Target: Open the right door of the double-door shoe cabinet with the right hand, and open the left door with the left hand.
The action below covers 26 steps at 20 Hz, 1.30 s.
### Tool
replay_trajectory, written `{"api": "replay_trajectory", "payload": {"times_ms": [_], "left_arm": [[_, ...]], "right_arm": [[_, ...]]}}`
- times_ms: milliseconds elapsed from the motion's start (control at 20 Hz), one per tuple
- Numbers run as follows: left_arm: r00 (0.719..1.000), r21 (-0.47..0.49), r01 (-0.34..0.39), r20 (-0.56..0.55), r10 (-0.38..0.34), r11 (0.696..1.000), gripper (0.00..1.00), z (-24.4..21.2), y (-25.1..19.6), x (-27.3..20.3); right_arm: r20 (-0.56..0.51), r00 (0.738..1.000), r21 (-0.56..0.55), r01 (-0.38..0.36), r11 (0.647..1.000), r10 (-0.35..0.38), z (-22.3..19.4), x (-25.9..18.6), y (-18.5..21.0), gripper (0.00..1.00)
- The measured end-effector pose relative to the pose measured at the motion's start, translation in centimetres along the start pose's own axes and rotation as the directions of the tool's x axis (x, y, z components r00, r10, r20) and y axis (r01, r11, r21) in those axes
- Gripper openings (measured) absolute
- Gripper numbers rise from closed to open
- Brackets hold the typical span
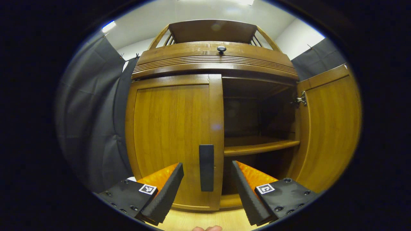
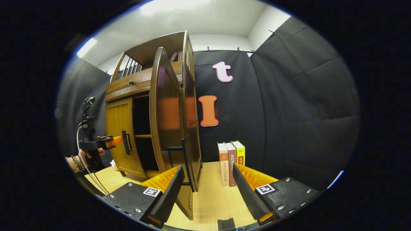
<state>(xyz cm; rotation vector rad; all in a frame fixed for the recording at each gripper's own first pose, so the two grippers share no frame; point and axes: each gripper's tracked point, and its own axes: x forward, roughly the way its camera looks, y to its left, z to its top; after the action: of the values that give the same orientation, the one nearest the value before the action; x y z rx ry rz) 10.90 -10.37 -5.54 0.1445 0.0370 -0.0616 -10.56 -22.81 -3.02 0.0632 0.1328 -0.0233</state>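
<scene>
In the left gripper view the left claw (image 1: 207, 184) stood apart, its fingers on either side of the left door's black handle (image 1: 206, 167) without touching it. The left door (image 1: 171, 134) of the wooden shoe cabinet (image 1: 212, 59) was closed. The right door (image 1: 330, 128) was swung wide, baring a shelf (image 1: 260, 147) inside.

In the right gripper view the right claw (image 2: 208, 189) was also apart, just beside the open right door's edge and its black handle (image 2: 187, 165), clamped on nothing. Three books (image 2: 231, 162) stood upright on the light wooden surface (image 2: 212, 199) against the black cloth wall. Farther off, a hand (image 2: 91, 155) held the left claw (image 2: 115, 140) at the left door's handle (image 2: 126, 142).
</scene>
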Motion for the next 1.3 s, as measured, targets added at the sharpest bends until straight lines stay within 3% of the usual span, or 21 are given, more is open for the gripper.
{"api": "replay_trajectory", "payload": {"times_ms": [250,400,450,650,800,850,900,1100,1300], "left_arm": [[0.998,-0.012,0.054,-0.025,-0.054,0.998,0.99,-1.7,-0.5,3.5],[0.998,-0.005,0.042,-0.042,-0.042,0.999,1.00,-2.9,0.1,5.0],[0.998,-0.005,0.044,-0.047,-0.044,0.999,1.00,-3.1,0.2,5.5],[0.997,-0.014,0.058,-0.049,-0.059,0.998,1.00,-3.5,0.3,6.1],[0.994,-0.021,0.092,-0.052,-0.093,0.996,0.91,-3.6,-0.3,6.0],[0.994,-0.022,0.095,-0.056,-0.096,0.995,0.77,-3.7,-0.3,6.0],[0.995,-0.012,0.089,-0.053,-0.090,0.996,0.73,-3.8,-0.1,6.0],[0.995,-0.032,0.084,-0.045,-0.085,0.996,0.37,-3.9,-0.3,6.1],[0.996,-0.027,0.050,-0.071,-0.052,0.998,0.27,-4.0,-0.2,5.7]], "right_arm": [[0.013,0.999,-0.012,0.036,0.999,-0.035,0.7,-0.8,-0.3,0.92],[0.011,0.998,-0.016,0.064,0.998,-0.064,0.7,-1.1,-0.8,0.92],[0.011,0.998,-0.014,0.069,0.998,-0.069,0.7,-1.2,-0.8,0.99],[0.016,0.996,-0.024,0.086,0.996,-0.086,1.0,-1.3,-0.6,0.99],[0.011,0.996,-0.029,0.088,0.996,-0.088,0.9,-1.2,-0.3,0.99],[0.008,0.996,-0.030,0.087,0.996,-0.086,0.9,-1.1,-0.1,0.99],[0.006,0.996,-0.033,0.084,0.996,-0.084,0.8,-1.1,0.0,0.99],[-0.005,0.997,-0.050,0.072,0.996,-0.072,0.7,-1.0,0.7,0.99],[-0.009,0.998,-0.047,0.058,0.997,-0.058,0.8,-1.0,1.4,0.99]]}}
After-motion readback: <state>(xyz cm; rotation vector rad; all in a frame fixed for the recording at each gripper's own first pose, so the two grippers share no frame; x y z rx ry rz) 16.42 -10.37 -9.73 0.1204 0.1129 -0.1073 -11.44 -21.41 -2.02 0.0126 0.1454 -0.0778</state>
